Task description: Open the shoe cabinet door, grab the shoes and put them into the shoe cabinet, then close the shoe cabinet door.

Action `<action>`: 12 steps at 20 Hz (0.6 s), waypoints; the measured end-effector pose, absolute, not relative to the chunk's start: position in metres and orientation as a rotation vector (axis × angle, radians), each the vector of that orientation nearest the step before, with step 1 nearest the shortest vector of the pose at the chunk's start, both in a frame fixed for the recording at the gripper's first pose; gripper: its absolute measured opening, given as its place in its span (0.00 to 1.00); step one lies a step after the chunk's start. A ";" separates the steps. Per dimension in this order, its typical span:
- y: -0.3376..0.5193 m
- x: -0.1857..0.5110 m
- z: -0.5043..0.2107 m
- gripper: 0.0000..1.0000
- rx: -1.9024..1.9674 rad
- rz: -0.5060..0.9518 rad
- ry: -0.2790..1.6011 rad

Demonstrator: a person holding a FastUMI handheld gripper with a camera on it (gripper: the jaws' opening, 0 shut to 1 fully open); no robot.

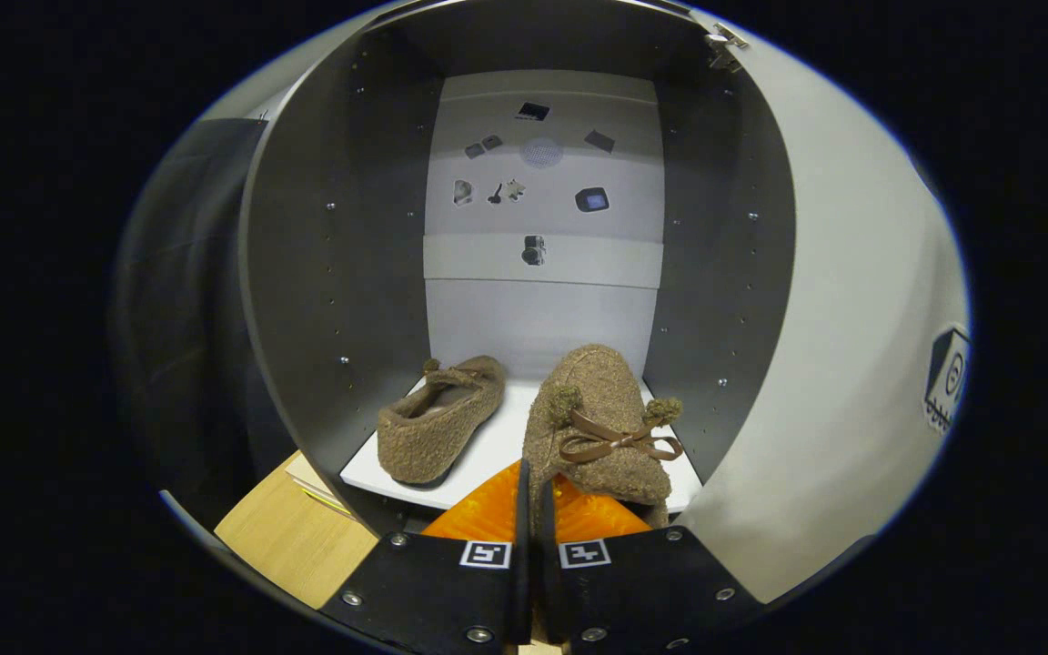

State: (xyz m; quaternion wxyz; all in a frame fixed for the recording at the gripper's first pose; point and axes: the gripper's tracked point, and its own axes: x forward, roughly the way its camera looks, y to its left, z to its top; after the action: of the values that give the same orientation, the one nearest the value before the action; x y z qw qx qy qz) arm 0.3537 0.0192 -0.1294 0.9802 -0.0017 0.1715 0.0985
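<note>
Tongs (533, 509): fingers (488, 509) drawn almost together, pinching the heel edge of the right shoe (601, 423); only a thin slit between them.
Right shoe: brown fleece, bow and two pom-poms on top, toe pointing into the cabinet (333, 273), heel at the shelf's front edge, tilted up toward the tongs.
Left shoe (438, 423): same fleece, flat on the shelf (488, 450), left of the held one, apart from it, opening facing outward.
Shelf: white, lowest in the cabinet, carrying both shoes.
Cabinet: dark grey side walls, pale back panel (542, 309) bearing small stickers.
Door (833, 318): light grey, swung open on the right, hinge (724, 45) at top.
Floor (292, 537): pale wood below the cabinet's left corner.
</note>
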 end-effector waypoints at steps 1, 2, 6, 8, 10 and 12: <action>0.017 0.358 -0.127 0.05 -0.008 0.205 0.347; 0.016 0.368 -0.125 0.05 -0.011 0.208 0.348; 0.018 0.410 -0.132 0.05 -0.033 0.216 0.371; 0.020 0.431 -0.135 0.05 -0.036 0.221 0.383; 0.022 0.452 -0.139 0.05 -0.045 0.227 0.401; 0.023 0.474 -0.144 0.05 -0.061 0.225 0.419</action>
State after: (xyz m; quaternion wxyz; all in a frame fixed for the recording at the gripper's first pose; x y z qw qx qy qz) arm 0.4739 0.0234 -0.1439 0.9714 -0.0301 0.2073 0.1116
